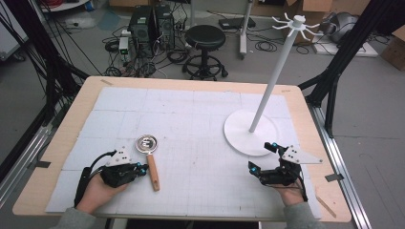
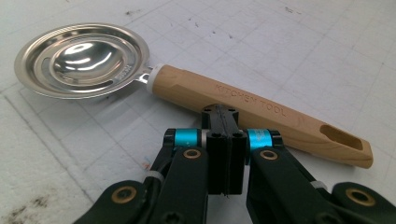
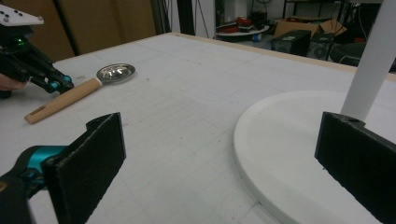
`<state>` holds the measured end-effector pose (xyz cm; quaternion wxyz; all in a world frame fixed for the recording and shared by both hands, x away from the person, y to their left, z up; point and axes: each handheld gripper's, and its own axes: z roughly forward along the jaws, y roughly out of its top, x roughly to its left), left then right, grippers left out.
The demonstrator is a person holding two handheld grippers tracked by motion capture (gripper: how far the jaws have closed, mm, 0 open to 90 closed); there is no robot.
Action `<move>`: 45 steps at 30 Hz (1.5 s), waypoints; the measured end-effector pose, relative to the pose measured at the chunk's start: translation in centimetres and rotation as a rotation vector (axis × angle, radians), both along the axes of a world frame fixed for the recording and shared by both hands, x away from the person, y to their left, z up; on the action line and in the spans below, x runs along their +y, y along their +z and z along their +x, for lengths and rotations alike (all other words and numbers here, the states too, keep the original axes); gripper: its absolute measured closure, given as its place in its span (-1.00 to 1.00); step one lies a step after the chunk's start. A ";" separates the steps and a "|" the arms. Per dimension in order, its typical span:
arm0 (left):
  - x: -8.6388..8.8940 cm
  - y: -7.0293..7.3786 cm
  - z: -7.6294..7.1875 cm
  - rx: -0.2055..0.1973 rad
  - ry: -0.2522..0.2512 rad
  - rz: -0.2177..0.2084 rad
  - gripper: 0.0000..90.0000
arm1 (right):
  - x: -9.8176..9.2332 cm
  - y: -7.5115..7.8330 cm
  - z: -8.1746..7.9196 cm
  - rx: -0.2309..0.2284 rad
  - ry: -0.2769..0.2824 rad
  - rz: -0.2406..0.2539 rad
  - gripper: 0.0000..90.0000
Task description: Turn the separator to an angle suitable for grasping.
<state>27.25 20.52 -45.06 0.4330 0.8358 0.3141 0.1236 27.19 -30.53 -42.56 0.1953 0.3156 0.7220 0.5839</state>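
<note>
**Spoon waiting beside closed jaws**

While the spoon [image 2: 187, 93] is lying flat on the white table [image 1: 191, 109], the left gripper [image 2: 225, 122] is sitting clenched on nothing, its tips just beside the wooden handle. The right gripper [image 3: 219, 163] is hanging released, near the stand [image 1: 250, 131], well apart from the spoon. Closed tips may be nudging the handle and spinning the spoon away. Beyond the spoon, open room is stretching toward the far edge; the stand's pole is crowding the right side.
</note>
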 end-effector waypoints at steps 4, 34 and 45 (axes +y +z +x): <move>-0.7 0.0 0.0 0.004 -0.018 0.008 0.99 | 0.0 0.0 0.0 0.001 0.000 0.000 -0.98; -3.6 0.0 1.1 0.010 -0.034 0.011 0.99 | -0.4 0.0 -0.2 -0.004 -0.010 -0.009 -0.98; -4.6 0.0 1.5 0.000 -0.034 0.020 0.99 | -0.5 0.0 -0.4 -0.003 -0.014 -0.011 -0.98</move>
